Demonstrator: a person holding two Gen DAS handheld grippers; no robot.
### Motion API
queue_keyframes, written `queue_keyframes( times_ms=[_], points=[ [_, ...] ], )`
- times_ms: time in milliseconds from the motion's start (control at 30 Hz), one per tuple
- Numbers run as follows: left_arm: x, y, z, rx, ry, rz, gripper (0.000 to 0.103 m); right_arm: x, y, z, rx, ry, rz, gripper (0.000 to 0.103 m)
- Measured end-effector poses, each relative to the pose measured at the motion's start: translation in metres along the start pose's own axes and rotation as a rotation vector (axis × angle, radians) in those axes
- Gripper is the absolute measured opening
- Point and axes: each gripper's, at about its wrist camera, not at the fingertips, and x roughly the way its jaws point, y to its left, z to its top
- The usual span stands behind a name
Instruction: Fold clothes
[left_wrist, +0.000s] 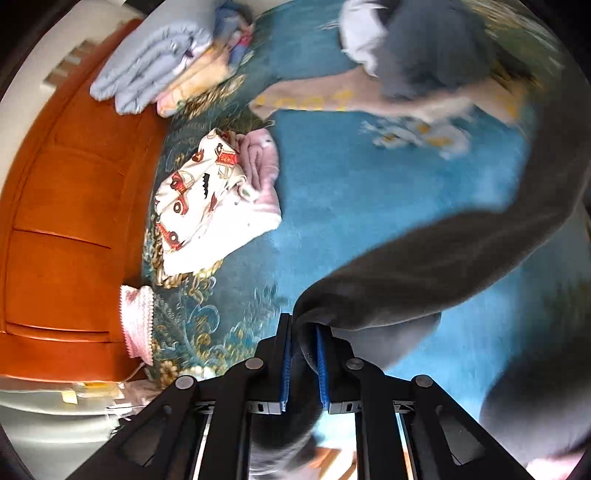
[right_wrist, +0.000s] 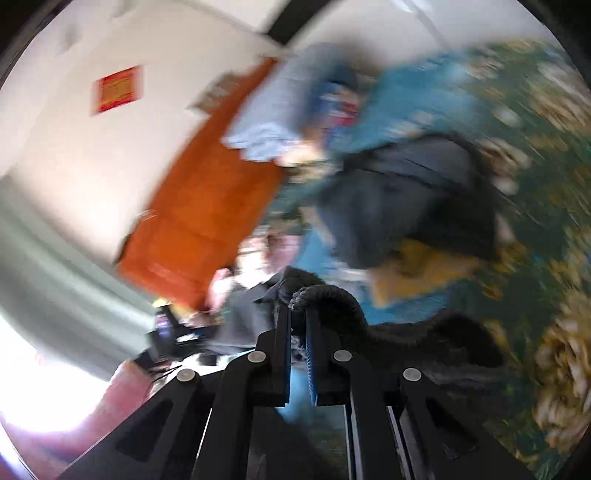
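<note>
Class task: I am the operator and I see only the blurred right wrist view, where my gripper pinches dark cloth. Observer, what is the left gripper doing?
Observer: The left gripper is shut on a dark grey garment.
Operator: Is anything folded already?
Observer: A folded cloth printed with red trucks lies on the blue bedspread.
Operator: Anything else beside it?
Observer: A pink cloth touches its far side, and light blue quilts are stacked by the orange headboard.

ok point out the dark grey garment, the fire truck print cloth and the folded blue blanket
dark grey garment (left_wrist: 461, 243): left wrist view, stretched middle
fire truck print cloth (left_wrist: 199, 199): left wrist view, printed top
folded blue blanket (left_wrist: 147, 70): left wrist view, top fold
</note>
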Motion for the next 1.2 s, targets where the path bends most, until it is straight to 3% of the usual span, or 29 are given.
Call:
queue_keyframes(
  times_ms=[167, 233, 267, 333, 367, 467, 633, 733, 833, 867, 900, 1000, 1100, 1167, 1200],
  points=[
    [0.052, -0.016, 0.085, -0.179, 0.043, -0.037, 0.022, 0.025, -0.082, 0.015, 0.182, -0.061, -0.145, 0.007],
    [0.068, -0.030, 0.112, -0.227, 0.083, -0.007, 0.039, 0.027, -0.101, 0.023, 0.232, -0.087, -0.165, 0.007],
    [0.074, -0.033, 0.120, -0.246, 0.091, 0.004, 0.044, 0.028, -0.109, 0.026, 0.243, -0.097, -0.180, 0.007],
    [0.076, -0.038, 0.130, -0.291, 0.079, -0.034, 0.066, 0.032, -0.120, 0.032, 0.252, -0.104, -0.213, 0.007],
    [0.076, -0.038, 0.132, -0.319, 0.070, -0.063, 0.067, 0.035, -0.124, 0.034, 0.250, -0.099, -0.231, 0.007],
    [0.074, -0.025, 0.124, -0.432, 0.052, -0.130, 0.069, 0.045, -0.135, 0.037, 0.242, -0.090, -0.294, 0.007],
    [0.058, 0.011, 0.061, -0.848, -0.049, -0.277, 0.071, 0.055, -0.138, 0.042, 0.200, -0.097, -0.401, 0.011],
    [0.053, -0.003, 0.025, -0.990, -0.099, -0.389, 0.071, 0.047, -0.119, 0.049, 0.120, -0.141, -0.464, 0.011],
    [0.052, -0.029, 0.000, -1.088, -0.122, -0.484, 0.071, 0.030, -0.083, 0.050, 0.029, -0.186, -0.509, 0.035],
    [0.054, -0.039, -0.006, -1.115, -0.120, -0.510, 0.071, 0.026, -0.063, 0.044, -0.035, -0.175, -0.489, 0.035],
    [0.055, -0.048, -0.011, -1.143, -0.118, -0.536, 0.071, 0.028, -0.040, 0.034, -0.113, -0.135, -0.450, 0.035],
    [0.062, -0.077, -0.026, -1.196, -0.102, -0.605, 0.071, 0.060, 0.001, -0.014, -0.266, 0.077, -0.314, 0.051],
    [0.069, -0.101, -0.046, -1.218, -0.057, -0.641, 0.071, 0.116, 0.017, -0.082, -0.349, 0.314, -0.213, 0.051],
    [0.070, -0.104, -0.060, -1.283, -0.032, -0.685, 0.071, 0.163, 0.004, -0.124, -0.326, 0.450, -0.257, 0.051],
    [0.067, -0.102, -0.066, -1.308, -0.055, -0.704, 0.071, 0.178, -0.004, -0.135, -0.316, 0.491, -0.292, 0.051]
  ],
)
